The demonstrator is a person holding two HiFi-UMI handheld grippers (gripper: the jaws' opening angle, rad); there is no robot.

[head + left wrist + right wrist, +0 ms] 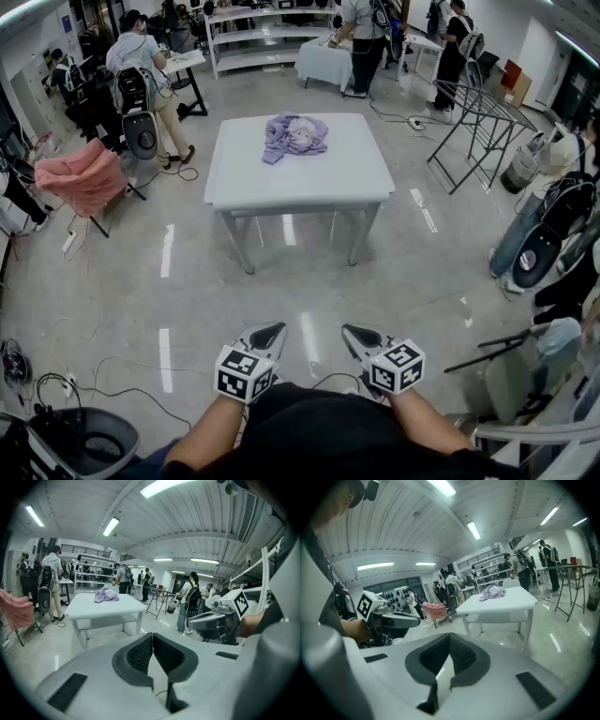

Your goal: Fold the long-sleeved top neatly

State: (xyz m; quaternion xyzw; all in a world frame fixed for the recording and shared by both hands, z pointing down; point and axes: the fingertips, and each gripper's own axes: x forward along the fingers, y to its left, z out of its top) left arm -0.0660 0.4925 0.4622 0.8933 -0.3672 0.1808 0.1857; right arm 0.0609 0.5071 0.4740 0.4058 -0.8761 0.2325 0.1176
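A crumpled lilac long-sleeved top (pixel 294 135) lies in a heap on the far half of a white table (pixel 281 183). The top (pixel 106 595) shows small in the left gripper view, and the top (pixel 493 592) likewise in the right gripper view. My left gripper (pixel 275 331) and right gripper (pixel 349 332) hang close to my body, well short of the table, over the floor. Both are shut with nothing between their jaws. Each points toward the table.
A pink cloth over a chair (pixel 84 176) stands at the left. A folding rack (pixel 478 117) is right of the table. Several people and shelving fill the back. Cables (pixel 84 375) trail on the floor at the lower left, near a round bin (pixel 84 445).
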